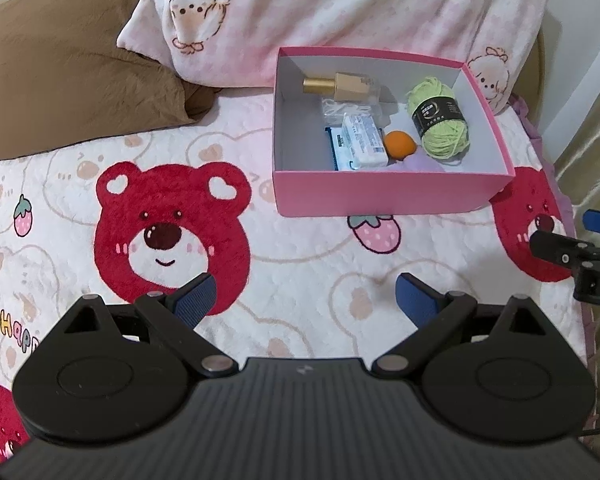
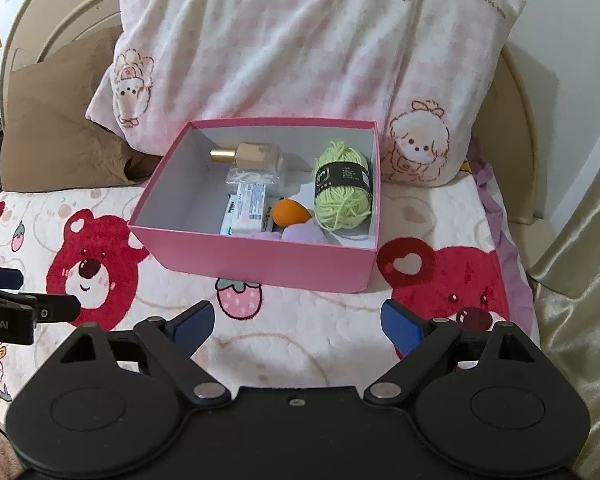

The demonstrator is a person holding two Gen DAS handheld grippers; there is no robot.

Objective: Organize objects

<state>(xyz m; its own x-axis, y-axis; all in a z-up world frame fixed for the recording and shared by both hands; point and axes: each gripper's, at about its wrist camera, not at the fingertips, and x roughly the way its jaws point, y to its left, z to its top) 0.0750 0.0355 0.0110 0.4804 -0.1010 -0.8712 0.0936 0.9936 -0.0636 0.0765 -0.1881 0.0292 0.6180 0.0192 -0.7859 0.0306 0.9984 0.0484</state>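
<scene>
- A pink box [image 1: 384, 192] sits on the bed, on a blanket [image 1: 300, 248] with red bears and strawberries.
- The box is open on top. It rests against a pink and white pillow [image 2: 300, 48].
- Inside the box, a ball of green yarn [image 2: 342, 186] with a black band lies on the right side.
- A bottle [image 2: 252, 156] with a gold cap lies on its side at the back.
- A small clear bag [image 2: 252, 178] lies just in front of the bottle.
- A white packet [image 2: 246, 208] lies in the middle, and an orange sponge [image 2: 290, 212] sits just beside it.
- Something soft and purple [image 2: 300, 236] is at the front of the box.
- The left tool [image 1: 306, 300] is wide open and holds nothing. It is over the blanket, in front of the box.
- The right tool [image 2: 298, 320] is also wide open and holds nothing.
- A brown pillow [image 1: 60, 60] lies at the left.
</scene>
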